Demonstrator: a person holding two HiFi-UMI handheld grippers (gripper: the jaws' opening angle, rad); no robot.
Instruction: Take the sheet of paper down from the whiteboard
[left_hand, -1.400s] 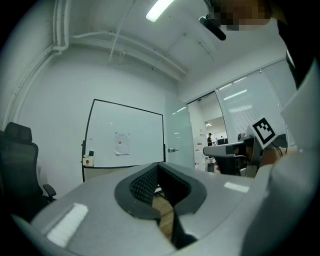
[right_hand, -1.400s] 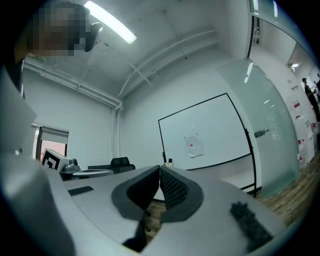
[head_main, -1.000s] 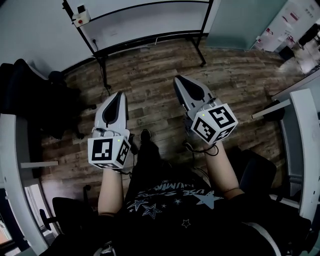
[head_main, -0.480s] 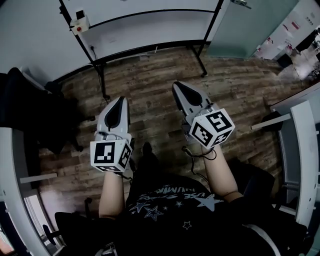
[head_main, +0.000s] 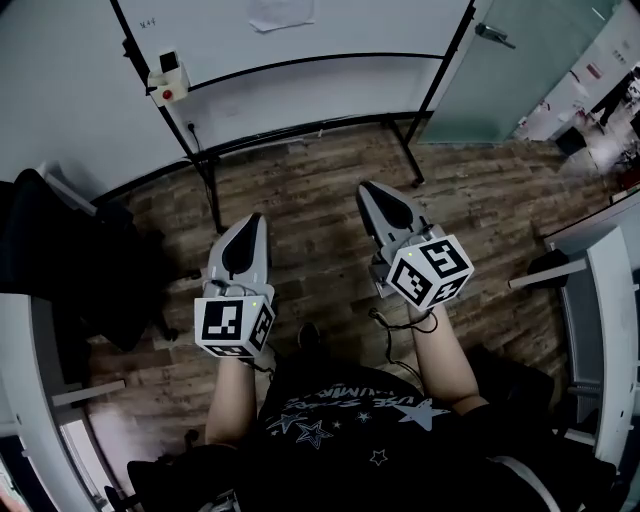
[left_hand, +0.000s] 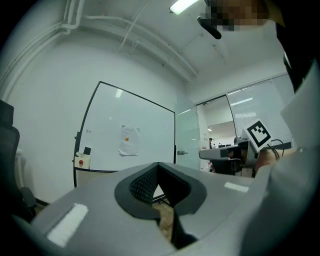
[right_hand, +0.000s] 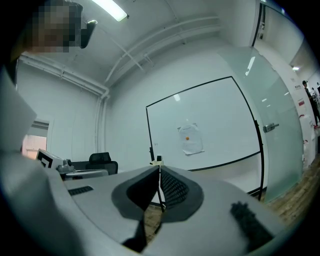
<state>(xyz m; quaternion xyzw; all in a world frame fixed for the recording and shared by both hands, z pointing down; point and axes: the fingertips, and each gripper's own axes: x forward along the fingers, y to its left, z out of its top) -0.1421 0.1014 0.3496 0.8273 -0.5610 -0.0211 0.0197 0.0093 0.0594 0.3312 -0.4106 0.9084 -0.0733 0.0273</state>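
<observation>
Well ahead of left gripper (head_main: 250, 220): paper (head_main: 281, 14)

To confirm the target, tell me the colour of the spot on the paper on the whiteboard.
Orange spot on white paper; left gripper view shows it best.

An office room
A big whiteboard (head_main: 385, 30) is standing on the wooden floor (head_main: 320, 185), black chairs (head_main: 50, 235) are sitting by white desks (head_main: 612, 290), and a glass door (head_main: 525, 55) is standing next to the board.
</observation>
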